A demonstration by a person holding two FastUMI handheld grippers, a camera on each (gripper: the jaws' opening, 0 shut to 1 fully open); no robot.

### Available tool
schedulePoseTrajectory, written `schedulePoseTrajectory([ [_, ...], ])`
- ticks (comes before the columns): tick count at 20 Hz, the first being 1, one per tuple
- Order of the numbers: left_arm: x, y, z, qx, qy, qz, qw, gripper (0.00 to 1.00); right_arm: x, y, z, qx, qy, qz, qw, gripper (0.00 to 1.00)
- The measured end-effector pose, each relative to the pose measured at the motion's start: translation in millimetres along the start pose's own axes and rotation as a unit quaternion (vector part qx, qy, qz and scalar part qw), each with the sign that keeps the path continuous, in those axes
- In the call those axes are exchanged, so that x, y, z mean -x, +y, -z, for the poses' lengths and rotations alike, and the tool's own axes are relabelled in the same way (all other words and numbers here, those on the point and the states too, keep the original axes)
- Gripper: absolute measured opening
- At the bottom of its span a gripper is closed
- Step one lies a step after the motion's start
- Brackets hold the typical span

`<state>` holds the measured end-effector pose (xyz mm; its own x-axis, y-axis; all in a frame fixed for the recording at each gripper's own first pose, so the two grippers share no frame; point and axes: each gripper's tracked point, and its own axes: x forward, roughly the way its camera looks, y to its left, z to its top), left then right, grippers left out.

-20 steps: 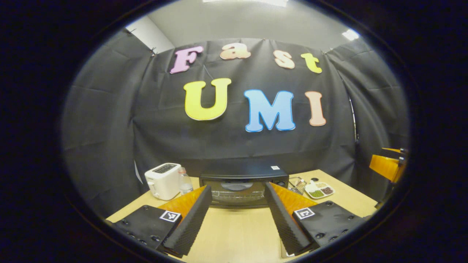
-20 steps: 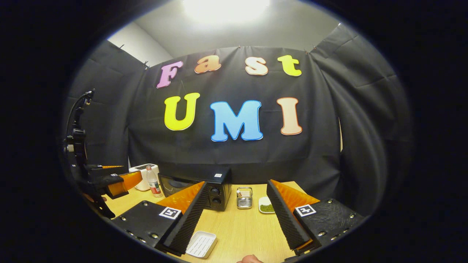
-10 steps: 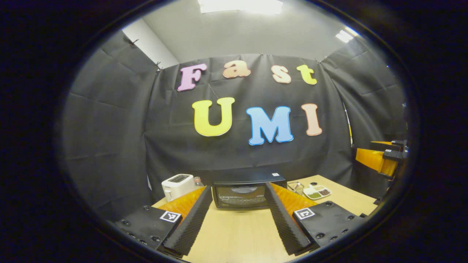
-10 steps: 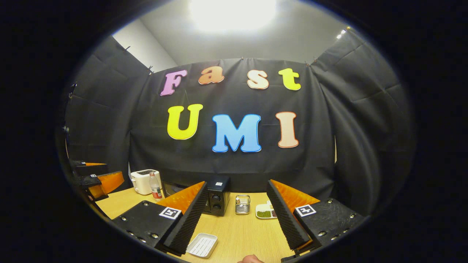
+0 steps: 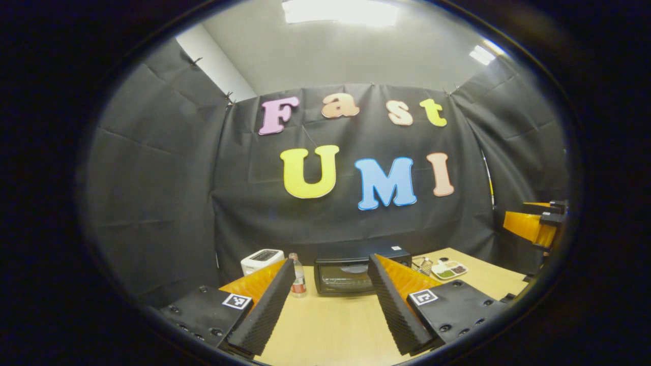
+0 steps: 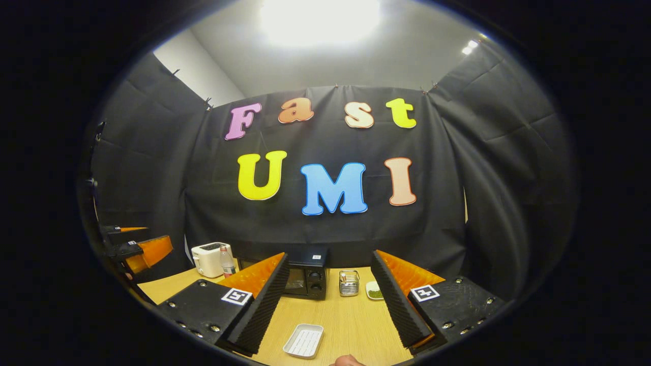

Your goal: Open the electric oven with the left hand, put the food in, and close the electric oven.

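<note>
The black electric oven (image 5: 342,275) stands at the back of the wooden table (image 5: 330,330), its glass door shut. My left gripper (image 5: 330,261) hangs open well in front of it, with nothing between its fingers. In the right gripper view the oven (image 6: 306,277) is partly hidden behind one finger, and my right gripper (image 6: 329,255) is open and empty over the table. A small white ridged tray (image 6: 304,340) lies on the table near it. The left gripper (image 6: 137,249) shows at that view's left edge, and the right gripper (image 5: 534,226) at the left gripper view's right edge.
A white toaster (image 5: 262,260) and a small bottle (image 5: 297,282) stand left of the oven. Right of it are a wire basket (image 6: 349,283) and a divided plate (image 5: 447,269) of green and dark food. A fingertip (image 6: 348,361) peeks in at the bottom.
Both grippers have drawn back from the oven and tipped upward, so the oven looks smaller and farther. Its door stays shut and both grippers stay open.
</note>
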<state>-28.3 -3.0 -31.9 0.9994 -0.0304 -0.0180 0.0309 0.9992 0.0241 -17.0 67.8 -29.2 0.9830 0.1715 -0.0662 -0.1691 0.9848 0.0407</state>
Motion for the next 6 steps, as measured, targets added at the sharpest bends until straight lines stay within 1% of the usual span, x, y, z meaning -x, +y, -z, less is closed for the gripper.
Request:
schedulePoseTrajectory([
  [1, 1.0, 1.2, -0.6, -0.002, 0.000, 0.000, 1.000, 1.00, 0.4, -1.7, -0.7, 0.004, 0.000, 0.003, 1.000, 0.98],
  [2, 2.9, 2.1, -0.4, -0.004, 0.000, 0.000, 1.000, 0.97, 1.1, -2.6, -1.4, 0.004, 0.000, 0.005, 1.000, 0.98],
  [5, 3.9, 0.4, -4.0, -0.002, -0.002, 0.004, 1.000, 0.97, 1.9, -5.8, -4.7, 0.004, -0.003, 0.010, 1.000, 0.98],
  [6, 4.1, 0.2, -2.9, -0.001, -0.002, 0.004, 1.000, 1.00, 1.3, -7.2, -4.6, 0.006, -0.002, 0.011, 1.000, 0.98],
])
